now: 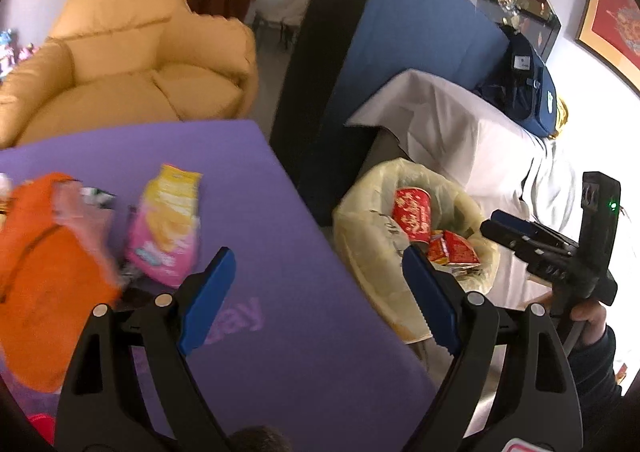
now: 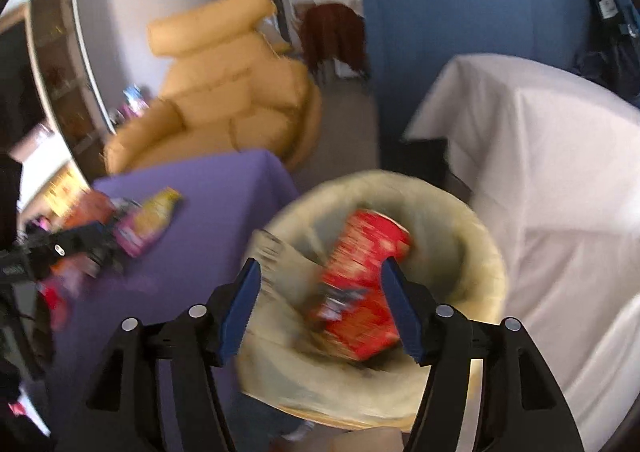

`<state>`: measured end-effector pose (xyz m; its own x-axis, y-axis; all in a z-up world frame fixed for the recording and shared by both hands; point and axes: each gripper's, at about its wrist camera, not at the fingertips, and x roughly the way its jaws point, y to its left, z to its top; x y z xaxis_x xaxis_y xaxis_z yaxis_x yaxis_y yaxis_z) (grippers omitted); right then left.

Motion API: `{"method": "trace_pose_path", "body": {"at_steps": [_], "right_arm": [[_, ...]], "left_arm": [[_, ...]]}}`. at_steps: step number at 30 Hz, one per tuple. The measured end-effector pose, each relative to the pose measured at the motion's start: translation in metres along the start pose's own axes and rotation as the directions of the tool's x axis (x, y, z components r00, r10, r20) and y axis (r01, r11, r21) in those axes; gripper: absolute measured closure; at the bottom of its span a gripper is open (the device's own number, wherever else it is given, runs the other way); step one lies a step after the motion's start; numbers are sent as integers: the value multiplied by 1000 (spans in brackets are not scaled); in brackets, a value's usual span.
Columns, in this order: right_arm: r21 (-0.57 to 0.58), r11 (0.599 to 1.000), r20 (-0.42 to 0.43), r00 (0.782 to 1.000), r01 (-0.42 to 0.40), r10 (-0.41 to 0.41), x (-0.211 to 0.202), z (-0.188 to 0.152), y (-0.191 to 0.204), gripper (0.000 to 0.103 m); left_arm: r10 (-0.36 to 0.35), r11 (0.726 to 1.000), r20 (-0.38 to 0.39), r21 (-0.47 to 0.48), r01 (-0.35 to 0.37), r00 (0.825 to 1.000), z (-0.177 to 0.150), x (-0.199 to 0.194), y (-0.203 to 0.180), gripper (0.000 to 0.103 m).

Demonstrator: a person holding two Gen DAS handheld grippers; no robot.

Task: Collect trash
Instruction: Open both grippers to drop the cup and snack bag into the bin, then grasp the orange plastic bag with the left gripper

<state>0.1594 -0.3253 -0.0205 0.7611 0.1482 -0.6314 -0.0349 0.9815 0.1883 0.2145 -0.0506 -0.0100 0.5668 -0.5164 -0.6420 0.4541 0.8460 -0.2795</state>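
Note:
My left gripper [image 1: 316, 264] is open and empty above the purple mat [image 1: 260, 332]. On the mat to its left lie a pink and yellow snack bag [image 1: 168, 228] and an orange bag [image 1: 48, 272], both blurred. A waste bin lined with a yellowish bag [image 1: 360, 219] stands beside the mat, holding a red cup [image 1: 412, 211] and a red packet [image 1: 454, 248]. My right gripper [image 2: 320, 272] hangs open over the bin [image 2: 472, 252]. The blurred red trash [image 2: 360, 272] lies below it in the bin, not between the pads. The snack bag [image 2: 152, 219] shows at the left.
A yellow armchair [image 1: 132, 63] stands behind the mat. A blue panel [image 1: 400, 51] rises behind the bin. White cloth covers furniture [image 1: 460, 139] to the right, with a dark blue bag [image 1: 528, 91] on it. A hand [image 1: 588, 316] holds the right gripper.

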Motion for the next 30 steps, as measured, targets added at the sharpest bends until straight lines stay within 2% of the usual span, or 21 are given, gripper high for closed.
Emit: {"method": "trace_pose_path", "body": {"at_steps": [5,8,9,11,13,17,21,27,30], "right_arm": [[-45,995,-46,995,-87,85,17,2,40,44],[-3,989,-98,985,-145,144,35,-2,61,44],[2,984,-111,978,-178,178,40,-4,70,43],[-7,979,-126,972,-202,199,47,-8,88,44],[-44,980,-133,973,-196,188,52,-14,107,44],[-100,976,-162,971,-195,177,62,-23,136,44],[-131,974,-184,970,-183,157,74,-31,149,44],[-126,982,-199,974,-137,110,90,-42,157,44],[-135,982,-203,974,-130,101,93,-41,163,44]], "left_arm": [[54,999,58,2,-54,997,0,-42,25,22],[125,992,97,7,-126,987,0,-65,46,22],[171,985,103,9,-173,980,-1,-71,58,22],[234,972,96,-4,-235,967,-1,-76,78,22],[260,965,65,-39,-258,963,-1,-77,98,22],[269,959,12,-91,-267,963,2,-71,137,22],[232,970,-25,-69,-233,972,13,-55,164,22],[190,981,-103,-29,-194,976,14,-31,171,23],[183,979,-150,-58,-193,972,11,-21,175,29]]}}
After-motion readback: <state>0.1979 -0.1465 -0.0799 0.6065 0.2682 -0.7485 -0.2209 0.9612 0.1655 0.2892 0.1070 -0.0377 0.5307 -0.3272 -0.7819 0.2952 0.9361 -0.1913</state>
